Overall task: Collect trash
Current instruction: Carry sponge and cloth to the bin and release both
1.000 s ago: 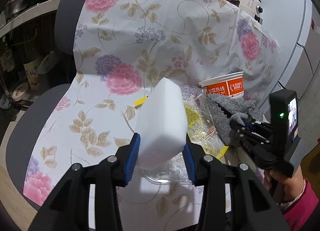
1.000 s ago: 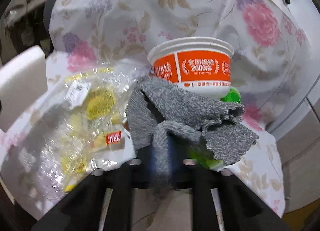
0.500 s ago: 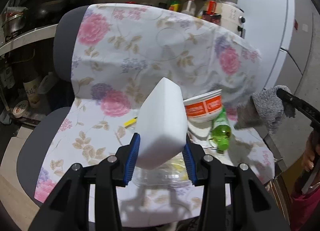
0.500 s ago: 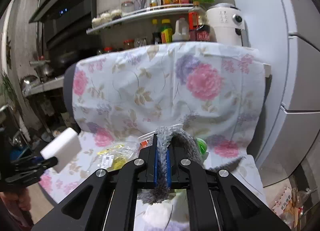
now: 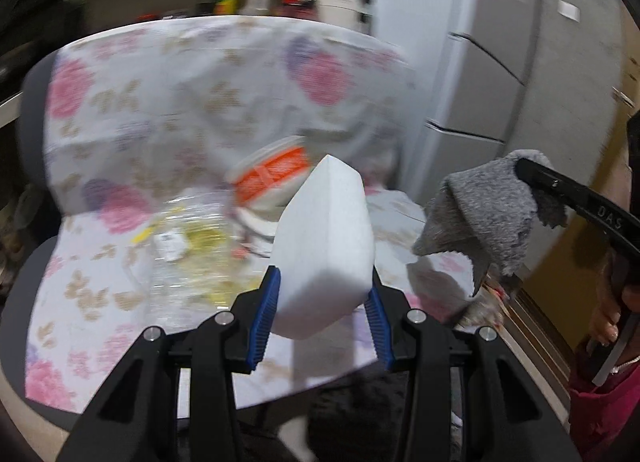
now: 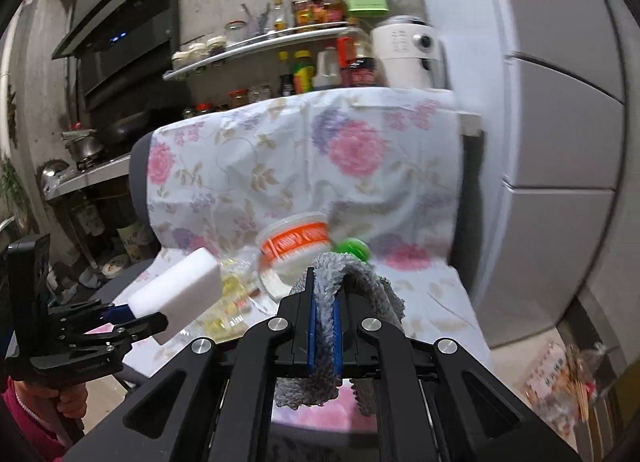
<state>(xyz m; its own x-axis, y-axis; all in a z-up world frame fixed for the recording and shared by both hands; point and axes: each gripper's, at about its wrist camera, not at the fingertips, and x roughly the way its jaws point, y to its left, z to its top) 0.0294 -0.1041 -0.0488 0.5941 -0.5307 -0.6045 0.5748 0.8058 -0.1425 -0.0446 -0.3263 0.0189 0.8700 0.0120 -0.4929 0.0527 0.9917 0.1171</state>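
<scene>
My left gripper [image 5: 322, 300] is shut on a white foam block [image 5: 325, 246], held above the front of a chair draped in floral cloth [image 5: 192, 102]; the same block [image 6: 176, 294] shows at the left of the right wrist view. My right gripper [image 6: 325, 318] is shut on a grey fuzzy cloth [image 6: 352, 282], which hangs over its fingers; in the left wrist view that cloth [image 5: 488, 214] dangles at the right. On the chair seat lie an orange-and-white paper bowl [image 6: 296, 242], a green bottle [image 6: 352, 248] and a crumpled clear plastic wrapper [image 5: 192, 246].
A white fridge [image 6: 560, 142] stands right of the chair. Behind it are shelves with bottles and jars [image 6: 304, 26], a white cooker [image 6: 408, 54] and a black range hood [image 6: 120, 30]. A bag of rubbish [image 6: 560, 378] lies on the floor at lower right.
Both grippers have pulled back and up from the chair with their loads. The grey cloth was lifted off the seat, uncovering the green bottle. The whole chair now shows.
</scene>
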